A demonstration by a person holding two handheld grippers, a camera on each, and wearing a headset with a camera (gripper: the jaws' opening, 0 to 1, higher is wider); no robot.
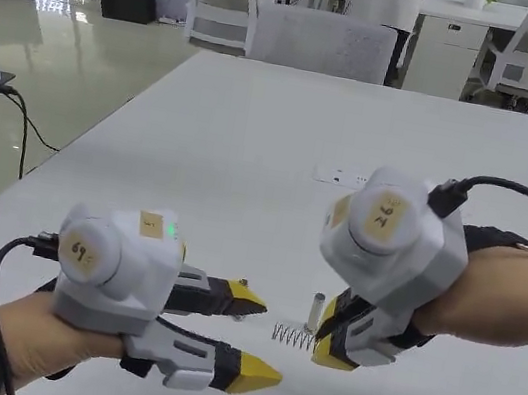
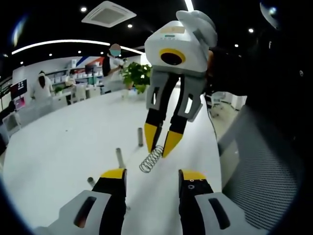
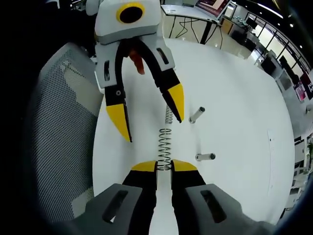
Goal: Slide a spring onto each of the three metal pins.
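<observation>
My right gripper [image 1: 326, 342] [image 3: 165, 166] is shut on one end of a thin wire spring [image 1: 293, 336] [image 3: 164, 147] [image 2: 150, 159], held low over the white table [image 1: 251, 155]. The spring's free end points at my left gripper [image 1: 256, 338] [image 2: 153, 176], which faces it, open and holding nothing. A short metal pin [image 1: 315, 311] stands upright just behind the spring. Two pins [image 3: 197, 114] [image 3: 205, 156] show right of the spring in the right gripper view. Three pins [image 2: 140, 136] [image 2: 119, 156] [image 2: 90, 181] stand left of it in the left gripper view. More coil [image 3: 168, 113] shows farther along; whether it is separate, I cannot tell.
A flat white strip [image 1: 340, 177] lies on the table beyond the grippers. Office chairs [image 1: 320, 43] and desks stand past the far edge. The table's left edge [image 1: 69, 150] drops to the floor. A grey mesh chair back [image 3: 58, 127] is close by the near side.
</observation>
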